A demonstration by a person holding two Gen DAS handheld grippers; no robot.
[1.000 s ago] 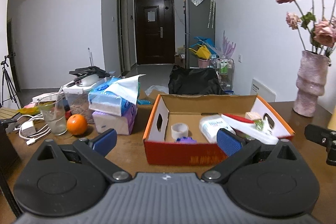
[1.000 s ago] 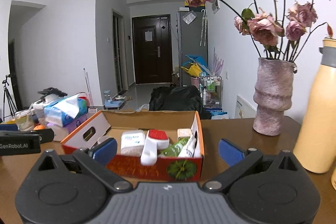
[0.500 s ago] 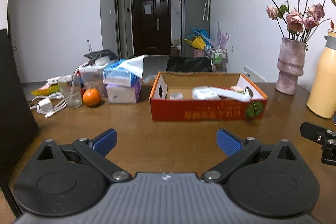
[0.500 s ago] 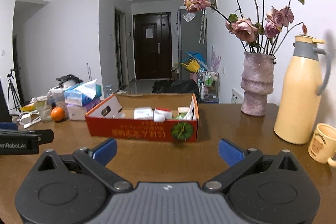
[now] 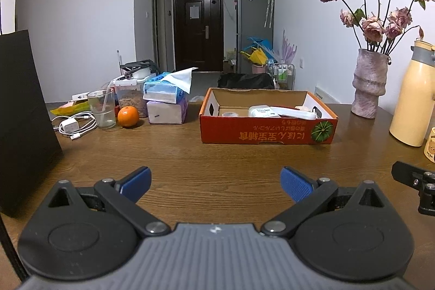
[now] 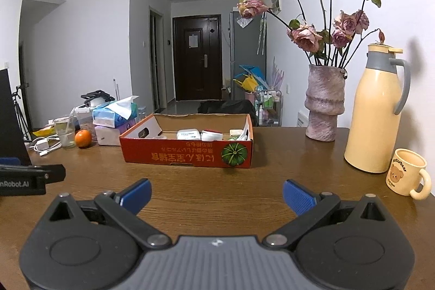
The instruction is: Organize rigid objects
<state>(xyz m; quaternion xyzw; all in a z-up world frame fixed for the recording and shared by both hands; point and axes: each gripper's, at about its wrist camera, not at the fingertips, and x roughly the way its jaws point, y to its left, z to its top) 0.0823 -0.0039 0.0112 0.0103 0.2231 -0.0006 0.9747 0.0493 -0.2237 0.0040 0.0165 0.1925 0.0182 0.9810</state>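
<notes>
An orange cardboard box point(image 5: 267, 133) point(image 6: 187, 154) sits mid-table with several small items inside: a white pack point(image 5: 262, 111) point(image 6: 188, 134), a roll of tape point(image 5: 230, 114) and a white brush with a red top point(image 6: 211, 134). My left gripper point(image 5: 216, 182) hovers open over bare wood, well short of the box, with nothing between its fingers. My right gripper point(image 6: 216, 195) is open too, equally far back from the box, and holds nothing. Each gripper's body shows at the edge of the other's view.
Left of the box are tissue packs point(image 5: 165, 99), an orange point(image 5: 128, 116), a glass point(image 5: 102, 109) and a white charger with cable point(image 5: 71, 124). A black panel point(image 5: 21, 113) stands at the left. Right: a vase of roses point(image 6: 325, 102), a cream flask point(image 6: 376, 113), a mug point(image 6: 406, 175).
Both grippers have drawn back from right above the box to the near part of the table, so the box looks smaller. Both stayed open and empty.
</notes>
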